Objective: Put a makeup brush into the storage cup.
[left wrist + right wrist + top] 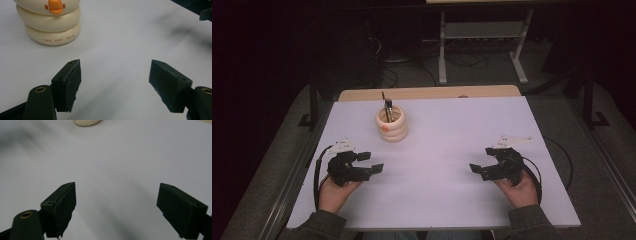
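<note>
Two grippers, left [373, 163] and right [480, 168], rest on the bench [447, 135], fingers [67, 82] released and empty. At eleven o'clock, the duck-faced ringed pen holder [392, 125] holds brushes [388, 109]; a careless sideways reach could topple it.

The cream ringed holder [392, 125], with brushes [388, 107] standing up out of its mouth, is the sole obstruction on the white tabletop [447, 190]. Right of the holder and toward the person's side of it, the surface lies open for passage.
</note>
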Motion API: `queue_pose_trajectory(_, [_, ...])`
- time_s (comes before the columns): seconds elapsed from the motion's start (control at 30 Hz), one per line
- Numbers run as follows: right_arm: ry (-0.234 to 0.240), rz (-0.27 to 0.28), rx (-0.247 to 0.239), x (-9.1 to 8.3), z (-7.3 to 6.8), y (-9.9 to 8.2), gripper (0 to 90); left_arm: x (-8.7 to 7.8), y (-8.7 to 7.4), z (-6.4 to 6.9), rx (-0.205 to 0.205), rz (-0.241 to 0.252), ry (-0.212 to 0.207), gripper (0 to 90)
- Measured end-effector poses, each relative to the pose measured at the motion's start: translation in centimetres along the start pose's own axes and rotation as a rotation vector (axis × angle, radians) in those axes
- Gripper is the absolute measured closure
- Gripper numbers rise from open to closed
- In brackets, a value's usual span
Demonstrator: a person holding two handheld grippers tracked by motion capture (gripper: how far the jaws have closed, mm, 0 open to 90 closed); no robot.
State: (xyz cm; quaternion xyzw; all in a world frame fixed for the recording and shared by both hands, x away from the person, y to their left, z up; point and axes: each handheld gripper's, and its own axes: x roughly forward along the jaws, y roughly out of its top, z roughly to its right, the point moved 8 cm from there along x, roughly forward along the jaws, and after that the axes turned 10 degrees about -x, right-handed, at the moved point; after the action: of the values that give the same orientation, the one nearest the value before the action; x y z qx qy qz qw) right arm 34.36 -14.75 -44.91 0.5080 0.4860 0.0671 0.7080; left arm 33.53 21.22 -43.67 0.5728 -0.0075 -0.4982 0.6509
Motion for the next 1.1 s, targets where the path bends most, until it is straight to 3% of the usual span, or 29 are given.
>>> queue_pose_trajectory(0.57, [0.002,-0.001,-0.007,0.2,-0.2,-0.4,14.5,-0.7,-1.8,0.9,0.011,0.013,-0.002,24.9])
queue_pose_trajectory(1.1, [0.023,-0.017,-0.017,0.7,-0.2,-0.8,14.5,0.1,-2.6,1.4,0.025,-0.011,-0.022,22.9])
